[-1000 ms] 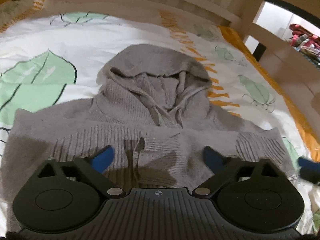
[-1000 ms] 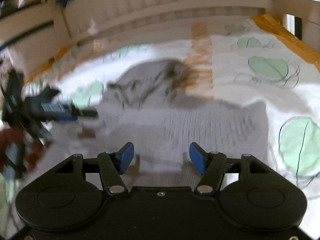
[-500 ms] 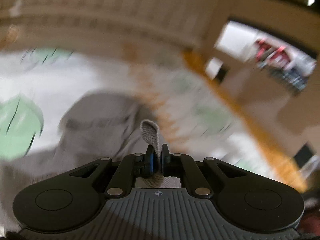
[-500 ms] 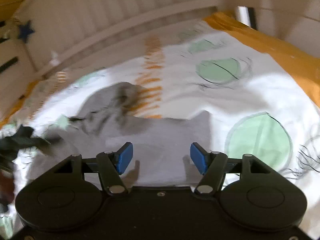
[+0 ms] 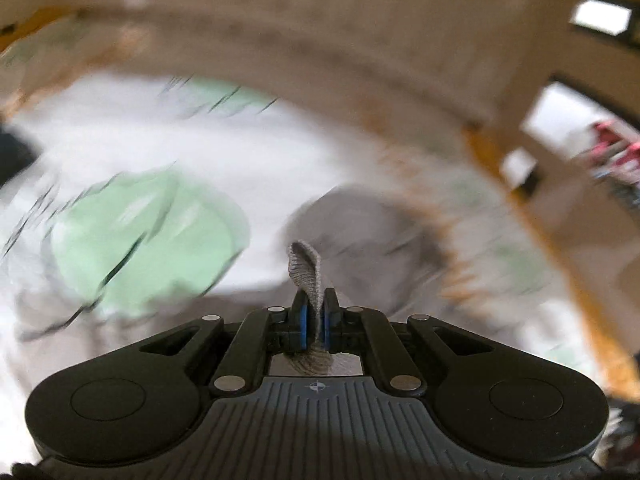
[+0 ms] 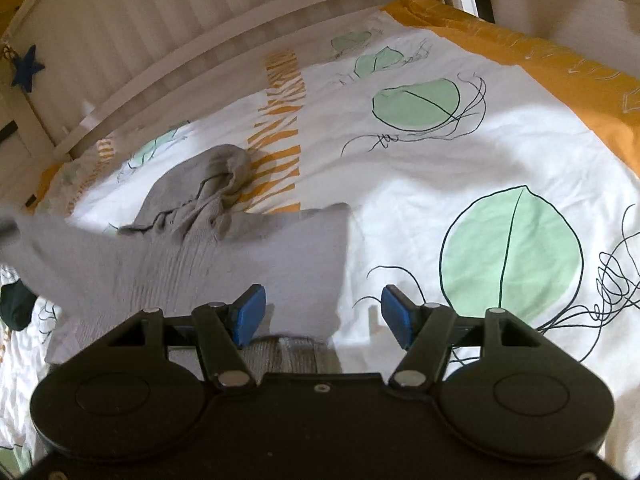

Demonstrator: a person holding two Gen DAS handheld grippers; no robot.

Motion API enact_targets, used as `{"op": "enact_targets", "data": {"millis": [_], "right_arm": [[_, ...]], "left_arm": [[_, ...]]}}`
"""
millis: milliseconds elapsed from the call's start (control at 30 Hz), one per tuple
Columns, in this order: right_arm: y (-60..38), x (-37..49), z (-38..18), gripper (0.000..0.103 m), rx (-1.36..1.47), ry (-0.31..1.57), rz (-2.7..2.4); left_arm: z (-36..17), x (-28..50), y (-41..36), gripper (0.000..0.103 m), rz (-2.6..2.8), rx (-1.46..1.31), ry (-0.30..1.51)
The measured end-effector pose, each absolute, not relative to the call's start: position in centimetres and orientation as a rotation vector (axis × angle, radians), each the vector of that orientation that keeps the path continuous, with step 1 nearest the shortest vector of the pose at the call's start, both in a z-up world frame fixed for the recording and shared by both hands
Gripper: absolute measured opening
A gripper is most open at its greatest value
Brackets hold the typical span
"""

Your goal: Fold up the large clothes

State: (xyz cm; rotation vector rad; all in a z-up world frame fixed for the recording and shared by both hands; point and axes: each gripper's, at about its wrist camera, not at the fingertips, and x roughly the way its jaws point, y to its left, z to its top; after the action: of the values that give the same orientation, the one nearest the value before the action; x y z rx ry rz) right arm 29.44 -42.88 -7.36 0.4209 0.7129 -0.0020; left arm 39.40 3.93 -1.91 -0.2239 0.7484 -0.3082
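The left claw (image 5: pixel 314 320) pinches a ribbed knit fold of the grey hoodie (image 6: pixel 256 248) on the leaf-printed bed sheet (image 6: pixel 460 168), while the right claw (image 6: pixel 322 312) gapes empty.

Left wrist view: heavy motion blur is smearing the bedsheet (image 5: pixel 280 152) and headboard (image 5: pixel 320 20); only the left gripper (image 5: pixel 314 324) is staying sharp. Right wrist view: daylight is falling across the sheet (image 6: pixel 500 152), fingers (image 6: pixel 250 312) casting soft shadows. Fisheye is bending both edges.
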Motion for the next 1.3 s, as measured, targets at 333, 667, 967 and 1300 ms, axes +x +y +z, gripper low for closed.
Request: {"op": "enact_targets", "data": {"millis": [333, 667, 967, 1300], "right_arm": [[-42.6, 29.9, -9.0, 0.068, 0.371, 0.808, -0.015], [-40.9, 31.0, -10.7, 0.068, 0.229, 0.852, -0.021], [-38.8, 31.5, -11.6, 0.032, 0.127, 0.739, 0.021], [-39.0, 31.1, -11.4, 0.033, 0.090, 0.759, -0.036]], "left_arm": [[-5.4, 40.1, 7.0, 0.007, -0.198, -0.245, 0.772], [-10.1, 39.9, 6.8, 0.018, -0.200, -0.167, 0.802], [-11.1, 38.9, 8.5, 0.019, -0.216, -0.306, 0.736], [-8.9, 37.1, 6.8, 0.052, -0.269, -0.104, 0.750]]}}
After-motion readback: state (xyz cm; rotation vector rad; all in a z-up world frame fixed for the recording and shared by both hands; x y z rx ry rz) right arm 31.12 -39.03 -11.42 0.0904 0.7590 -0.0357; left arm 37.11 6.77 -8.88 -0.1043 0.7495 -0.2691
